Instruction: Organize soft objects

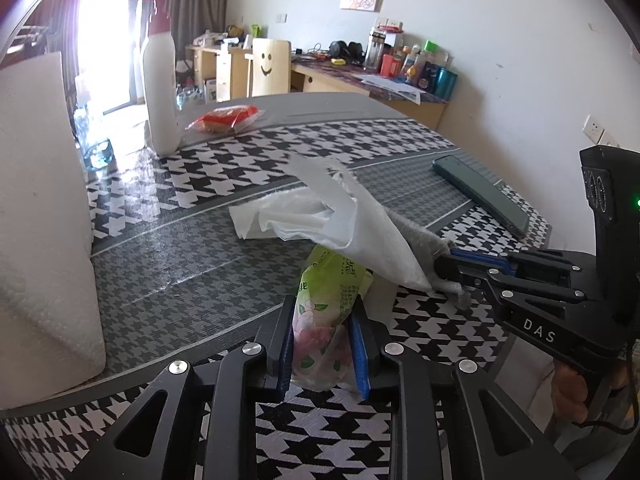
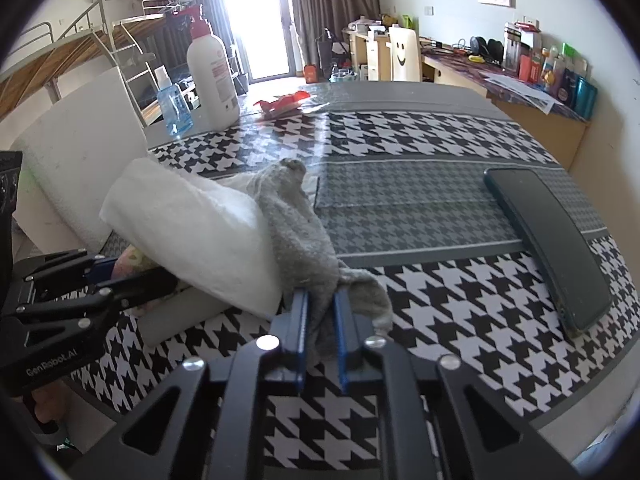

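Mid-sorting above the table (image 2: pixel 420 208): left gripper (image 1: pixel 322 336) jaws clamped on the tissue pack (image 1: pixel 332 304), right gripper (image 2: pixel 320 332) jaws clamped on the grey sock (image 2: pixel 296 232); next, probably separate them.

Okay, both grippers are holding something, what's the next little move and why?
Probably draw the right hand-held gripper slowly back toward you. It is shut on the gray sock, which lies draped against the white tissue, so a quick tug could drag the tissue along. The left hand-held gripper is shut on the tissue pack and can hold it steady.
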